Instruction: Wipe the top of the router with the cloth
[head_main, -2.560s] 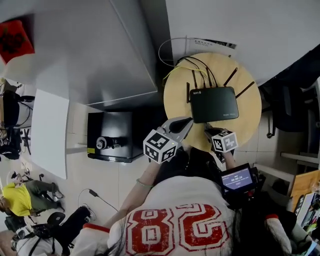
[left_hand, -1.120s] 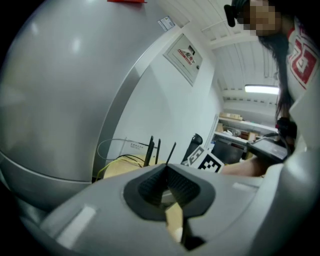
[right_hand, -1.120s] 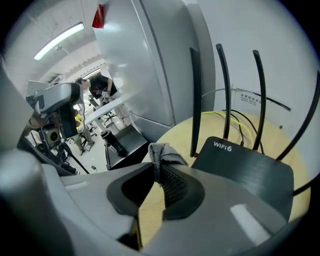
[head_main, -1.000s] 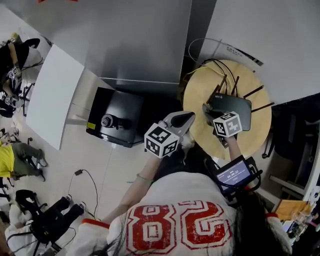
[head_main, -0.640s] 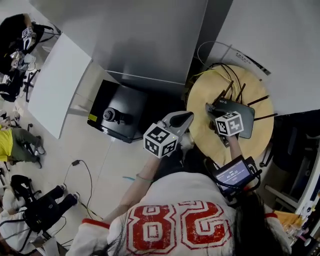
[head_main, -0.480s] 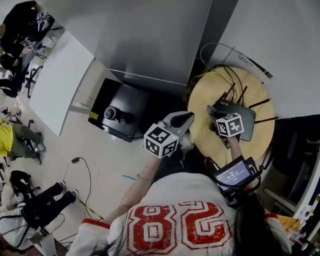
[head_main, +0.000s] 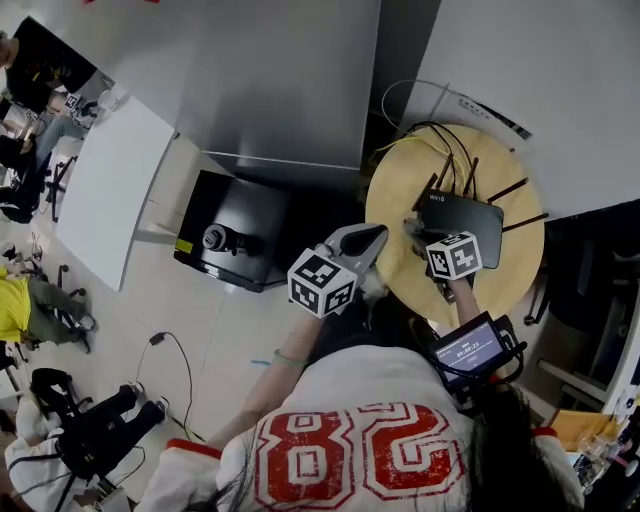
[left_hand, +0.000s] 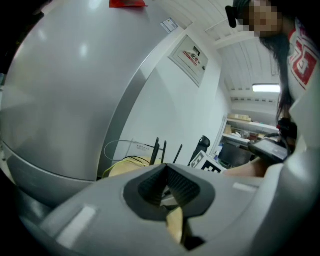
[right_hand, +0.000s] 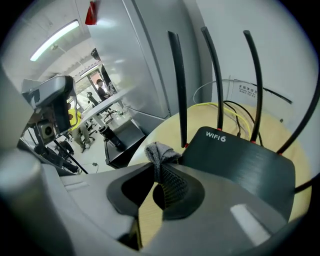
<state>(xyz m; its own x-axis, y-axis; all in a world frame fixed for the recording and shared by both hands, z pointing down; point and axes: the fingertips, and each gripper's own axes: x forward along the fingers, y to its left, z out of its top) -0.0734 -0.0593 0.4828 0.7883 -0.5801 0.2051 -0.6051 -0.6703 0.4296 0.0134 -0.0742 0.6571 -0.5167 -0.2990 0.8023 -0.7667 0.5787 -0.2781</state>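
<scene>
A black router (head_main: 465, 214) with several upright antennas lies on a round wooden table (head_main: 395, 205); the right gripper view shows its ribbed top (right_hand: 245, 162) marked WIFI6. My right gripper (head_main: 420, 236) is shut on a small grey cloth (right_hand: 160, 151), which sticks up between the jaws (right_hand: 159, 186) at the router's near left corner. The cloth hangs just off that corner, and I cannot tell if it touches. My left gripper (head_main: 370, 238) hovers at the table's left edge, beside the router, shut with nothing in it (left_hand: 166, 186).
Yellow and black cables (head_main: 420, 135) trail off the table behind the router. A black box with a round knob (head_main: 228, 240) sits on the floor to the left, under a grey cabinet (head_main: 280, 80). A white desk (head_main: 105, 190) stands further left.
Since the earliest frame my right gripper has carried the cloth from the table's near edge up to the router's left corner. The left gripper has held its place. The head view has swung.
</scene>
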